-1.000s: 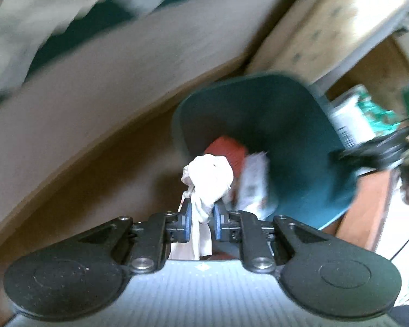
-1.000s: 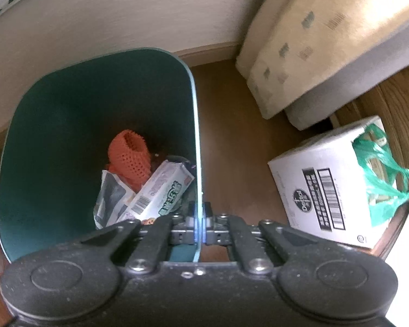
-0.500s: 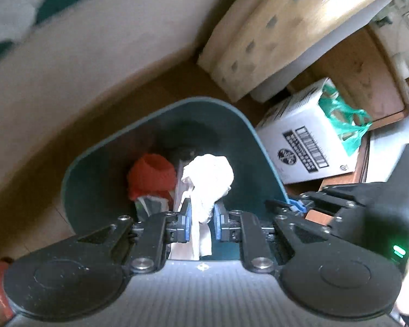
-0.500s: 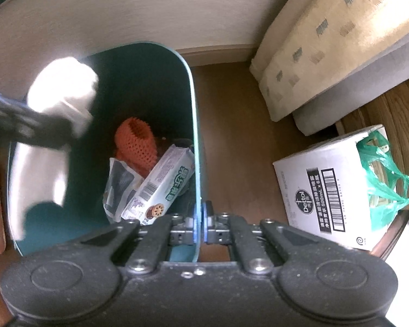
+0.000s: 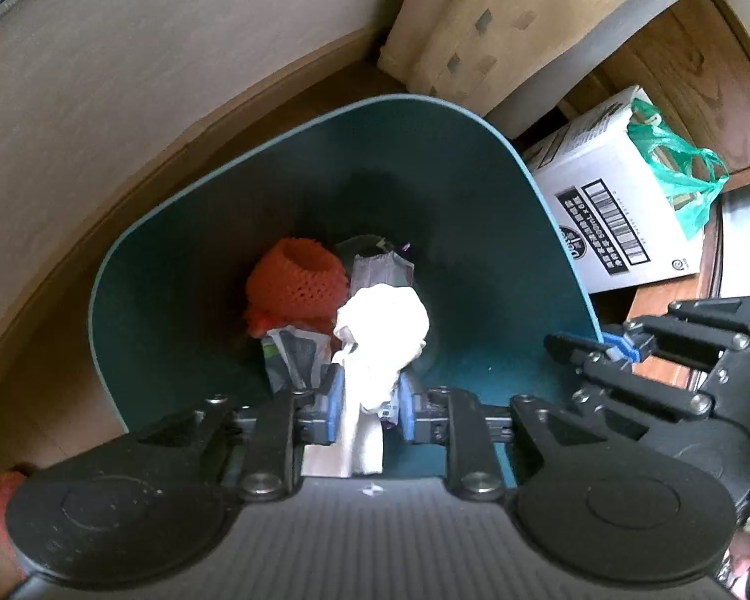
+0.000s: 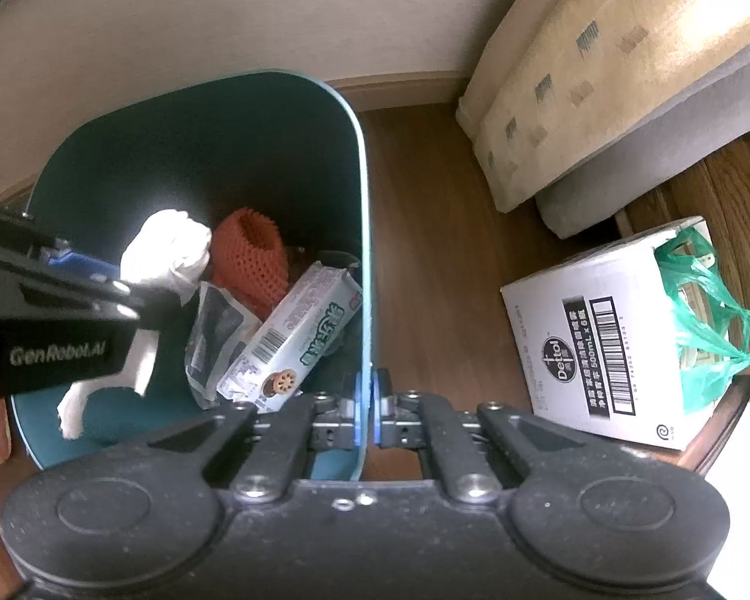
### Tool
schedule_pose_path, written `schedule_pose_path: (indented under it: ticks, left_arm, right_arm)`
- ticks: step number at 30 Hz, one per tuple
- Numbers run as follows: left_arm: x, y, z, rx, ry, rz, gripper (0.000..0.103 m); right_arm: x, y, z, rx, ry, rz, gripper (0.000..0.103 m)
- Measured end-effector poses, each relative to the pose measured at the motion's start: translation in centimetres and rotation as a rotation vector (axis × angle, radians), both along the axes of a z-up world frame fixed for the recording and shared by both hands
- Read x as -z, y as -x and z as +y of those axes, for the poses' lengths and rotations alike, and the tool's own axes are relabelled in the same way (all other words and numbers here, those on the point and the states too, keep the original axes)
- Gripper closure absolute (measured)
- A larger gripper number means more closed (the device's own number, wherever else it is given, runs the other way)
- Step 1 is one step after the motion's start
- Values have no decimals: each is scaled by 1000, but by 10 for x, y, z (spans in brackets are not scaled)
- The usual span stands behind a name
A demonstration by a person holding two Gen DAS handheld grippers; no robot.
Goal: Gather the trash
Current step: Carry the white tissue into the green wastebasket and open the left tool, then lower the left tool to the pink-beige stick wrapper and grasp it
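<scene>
A dark green trash bin (image 5: 475,190) stands on the wooden floor; it also shows in the right wrist view (image 6: 185,150). My left gripper (image 5: 367,405) is shut on a crumpled white tissue (image 5: 382,330) and holds it over the bin's opening; the tissue also shows in the right wrist view (image 6: 167,250). My right gripper (image 6: 367,405) is shut on the bin's right rim (image 6: 365,270). Inside the bin lie an orange foam net (image 6: 250,255), a cookie wrapper (image 6: 295,340) and a grey packet (image 6: 215,330).
A white Dettol box (image 6: 600,340) with a green plastic bag (image 6: 700,310) stands on the floor right of the bin. A beige cushion (image 6: 600,60) lies behind it. A pale wall (image 6: 225,15) runs behind the bin.
My left gripper has moved with the tissue from beside the bin to above its opening. The right gripper has kept its hold on the rim.
</scene>
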State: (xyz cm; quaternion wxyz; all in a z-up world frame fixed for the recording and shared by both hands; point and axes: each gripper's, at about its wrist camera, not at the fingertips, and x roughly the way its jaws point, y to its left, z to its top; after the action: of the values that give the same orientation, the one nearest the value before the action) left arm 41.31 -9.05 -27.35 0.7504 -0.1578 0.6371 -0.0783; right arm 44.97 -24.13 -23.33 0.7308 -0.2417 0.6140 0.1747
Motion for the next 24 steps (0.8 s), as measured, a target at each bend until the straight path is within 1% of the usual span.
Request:
schedule_pose_path:
  ticks: [2,3,4,5,6,11,12,13,14,15,17,18,19,21,24]
  left_arm:
    - [0,2,1,11,21,-5,68]
    - [-2,3,1,15,32,-13,60]
    - [-4,5,2,16,31,-23,56]
    - [-7,7,3,18,28,-39,48]
    - [-11,10,5,21,23,-57,46]
    - [-32,29,20,64,33,-125,45]
    - [-37,37,28,63,32,-141,39]
    - [-41,46,37,51,28,-153,34]
    - [-43,54,45,37,19,-158,31]
    - [-44,63,55,23,4,-158,31]
    - [-39,78,70,0,-36,-139,31]
    - [-33,85,78,-18,-62,-118,31]
    - [-27,91,86,-37,-72,-94,31]
    - [-9,101,102,-80,-84,-35,31]
    - [19,111,119,-127,-125,33,31]
  right_arm:
    - [0,0,1,-2,1,-1,100]
    - [0,1,1,-4,1,-2,100]
    - [0,1,1,-3,1,-2,99]
    - [0,0,1,-1,2,-2,99]
    - [0,0,1,0,3,-3,100]
    - [3,-2,-1,15,14,-3,101]
    - [3,-2,0,16,15,-3,101]
    - [3,-3,0,17,16,-2,101]
    - [4,-3,-1,20,16,1,101]
    - [4,-4,-1,22,15,4,101]
    - [4,-5,-2,22,14,9,101]
    - [4,-6,-3,25,14,12,101]
    - [5,-6,-4,27,16,14,101]
    - [6,-6,-5,26,18,14,101]
    - [7,-8,-6,41,16,22,101]
